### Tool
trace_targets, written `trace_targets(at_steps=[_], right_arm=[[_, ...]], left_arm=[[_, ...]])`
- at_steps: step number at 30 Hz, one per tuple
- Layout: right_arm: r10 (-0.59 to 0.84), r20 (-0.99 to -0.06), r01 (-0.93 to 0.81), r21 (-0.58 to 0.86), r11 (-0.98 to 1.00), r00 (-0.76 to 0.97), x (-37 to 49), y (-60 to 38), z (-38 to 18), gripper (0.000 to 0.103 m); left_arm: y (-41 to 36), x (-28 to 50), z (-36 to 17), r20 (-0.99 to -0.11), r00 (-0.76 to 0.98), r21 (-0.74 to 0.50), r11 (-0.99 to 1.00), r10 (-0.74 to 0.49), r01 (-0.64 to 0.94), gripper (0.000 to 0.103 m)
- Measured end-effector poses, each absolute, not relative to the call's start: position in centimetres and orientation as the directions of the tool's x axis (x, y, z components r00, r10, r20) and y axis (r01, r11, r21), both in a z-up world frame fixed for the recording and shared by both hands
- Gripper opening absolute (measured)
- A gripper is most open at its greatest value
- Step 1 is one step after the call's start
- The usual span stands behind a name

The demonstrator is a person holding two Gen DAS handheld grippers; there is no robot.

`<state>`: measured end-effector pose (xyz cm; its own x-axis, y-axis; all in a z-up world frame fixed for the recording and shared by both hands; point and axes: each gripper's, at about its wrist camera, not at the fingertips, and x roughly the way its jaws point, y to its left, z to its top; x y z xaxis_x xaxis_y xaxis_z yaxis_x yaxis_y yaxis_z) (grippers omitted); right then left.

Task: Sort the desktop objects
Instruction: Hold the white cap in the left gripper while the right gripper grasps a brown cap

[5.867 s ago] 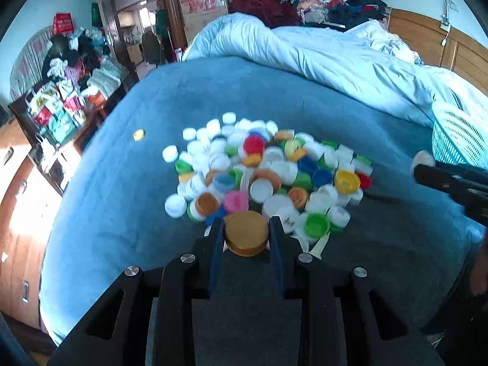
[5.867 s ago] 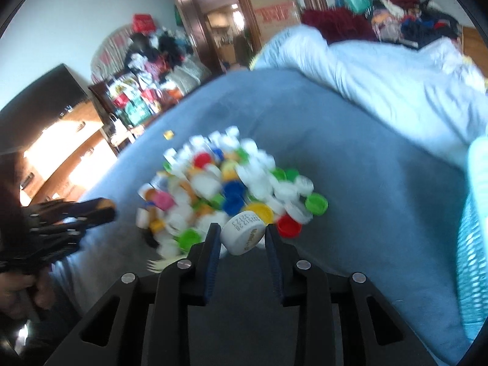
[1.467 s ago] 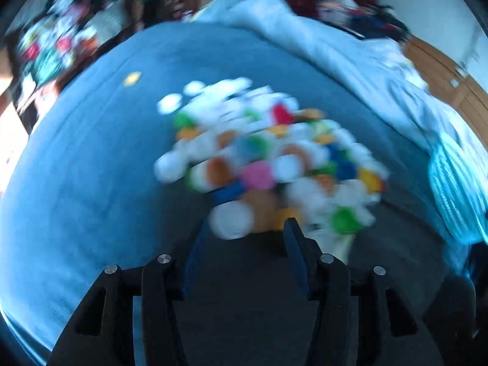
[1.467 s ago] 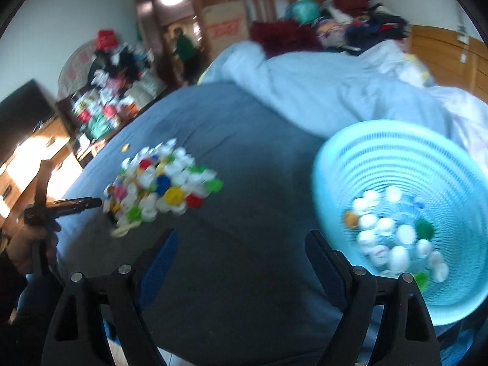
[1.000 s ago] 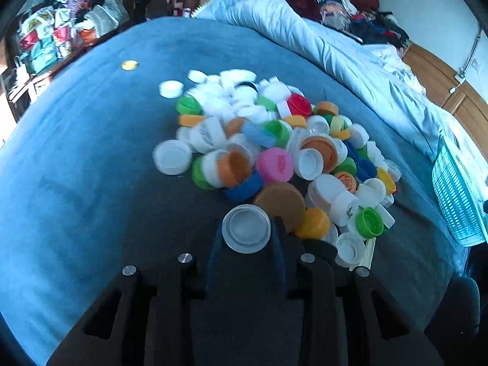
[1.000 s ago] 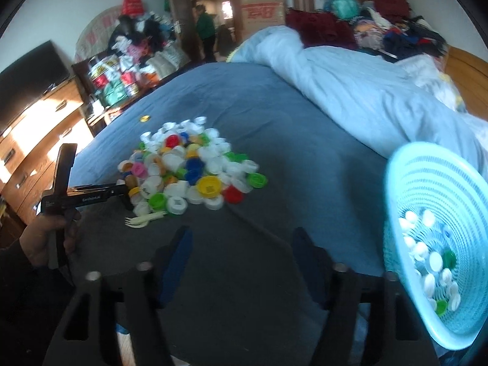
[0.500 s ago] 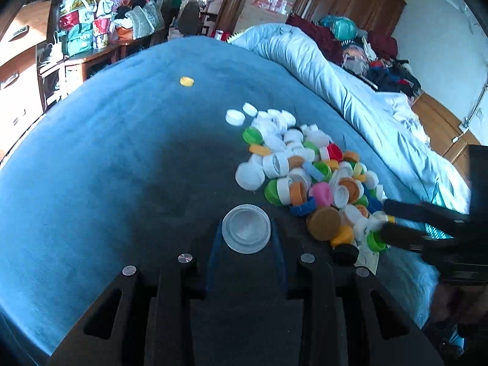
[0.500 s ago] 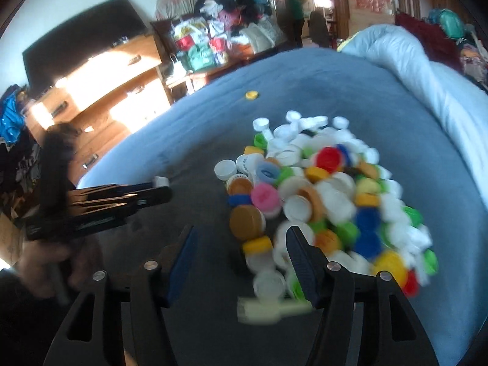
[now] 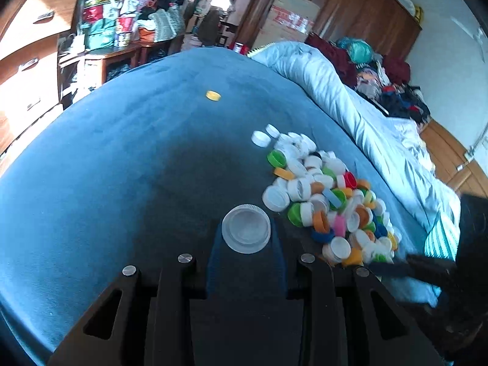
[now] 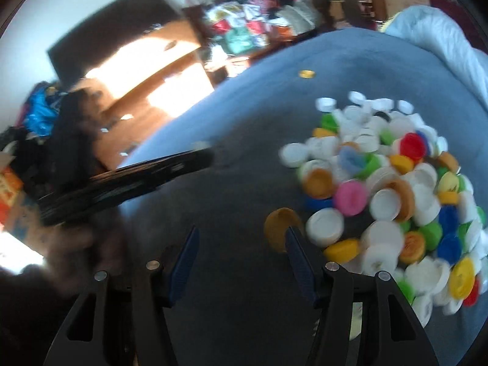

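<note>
Low centre of the left view, the left gripper (image 9: 246, 238) pinches a clear cap (image 9: 245, 228) by its ribbed rim: light, stiff, slippery plastic. The right gripper (image 10: 241, 244) has fingers spread, empty, beside the pile (image 10: 393, 189) on the bed (image 9: 106, 158).

Bottle cap pile (image 9: 329, 201) lies on the bed (image 9: 122, 158), right of centre, with the rumpled duvet (image 9: 360, 116) behind it. One lone cap (image 9: 213, 95) sits well apart, beyond the pile. Basket (image 9: 439, 241) at the bed's right edge; cluttered dresser (image 9: 33, 70) left of the bed.
</note>
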<state>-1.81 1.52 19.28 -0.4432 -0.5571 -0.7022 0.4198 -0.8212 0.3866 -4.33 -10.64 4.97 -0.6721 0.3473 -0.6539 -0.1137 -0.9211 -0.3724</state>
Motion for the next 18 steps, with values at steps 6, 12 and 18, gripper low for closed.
trace_targets(at_steps=[6, 12, 18], right_arm=[[-0.465, -0.740, 0.343, 0.329, -0.880, -0.485, -2.4, 2.3, 18.1, 0.065], [-0.394, -0.796, 0.336, 0.255, -0.907, -0.459, -4.3, -0.4, 16.3, 0.065], [-0.322, -0.812, 0.357, 0.152, -0.922, -0.486, -4.3, -2.8, 15.0, 0.049]], left_arm=[[-11.3, -4.5, 4.9, -0.650, -0.678, -0.390, -0.917, 0.342, -0.088, 0.027], [-11.3, -4.3, 4.9, -0.658, -0.679, -0.377, -0.923, 0.325, -0.077, 0.027], [-10.9, -4.2, 5.0, -0.670, -0.680, -0.341, -0.937, 0.298, -0.075, 0.027]])
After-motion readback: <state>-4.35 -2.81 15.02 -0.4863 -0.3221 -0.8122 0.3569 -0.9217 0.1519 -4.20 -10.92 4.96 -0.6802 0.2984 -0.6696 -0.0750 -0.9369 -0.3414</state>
